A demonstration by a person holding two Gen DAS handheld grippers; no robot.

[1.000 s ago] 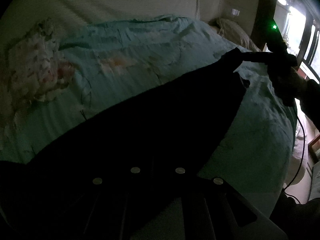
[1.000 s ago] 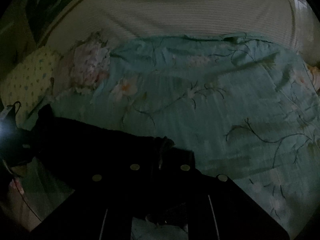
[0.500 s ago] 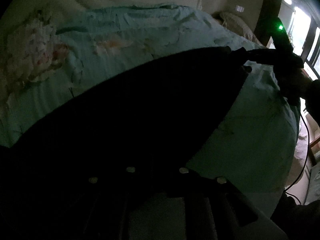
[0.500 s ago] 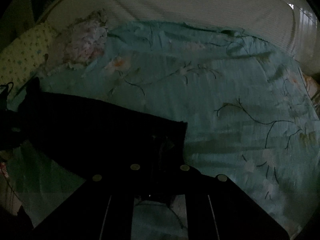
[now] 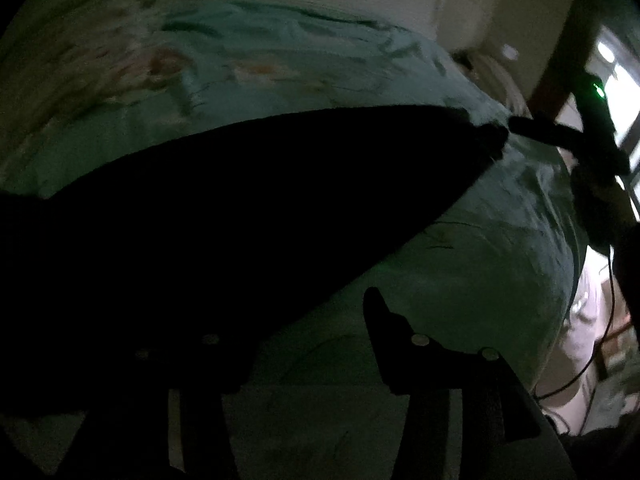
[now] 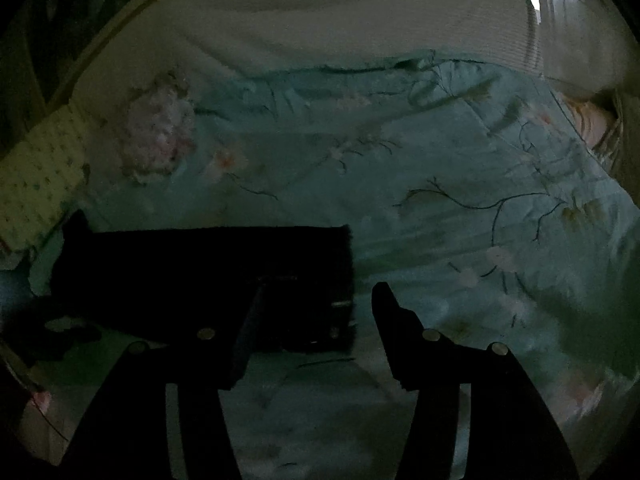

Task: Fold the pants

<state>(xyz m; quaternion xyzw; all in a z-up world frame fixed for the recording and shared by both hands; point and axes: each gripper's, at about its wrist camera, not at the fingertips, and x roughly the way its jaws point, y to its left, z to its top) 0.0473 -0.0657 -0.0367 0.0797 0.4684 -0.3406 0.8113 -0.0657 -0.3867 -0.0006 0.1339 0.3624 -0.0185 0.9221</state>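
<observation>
The black pants (image 5: 240, 208) lie flat as a long dark band on the teal flowered bedspread (image 5: 460, 264). In the right wrist view the pants (image 6: 208, 272) show a straight end edge just ahead of the fingers. My left gripper (image 5: 312, 320) is open; its left finger is lost against the dark cloth, its right finger (image 5: 384, 328) stands over the bedspread. My right gripper (image 6: 320, 308) is open, its left finger over the pants' end and its right finger (image 6: 392, 312) over the bedspread (image 6: 460, 208). The right gripper (image 5: 536, 132) also shows at the pants' far end.
A white-pink crumpled cloth (image 6: 156, 140) lies at the far left of the bed. A dotted pillow (image 6: 36, 176) lies at the left edge. A pale striped blanket (image 6: 340, 20) covers the back. A cable (image 5: 592, 360) hangs off the bed's right side.
Both grippers opened and let go of the pants. The pants dropped from a raised, stretched hold to lie flat on the bedspread.
</observation>
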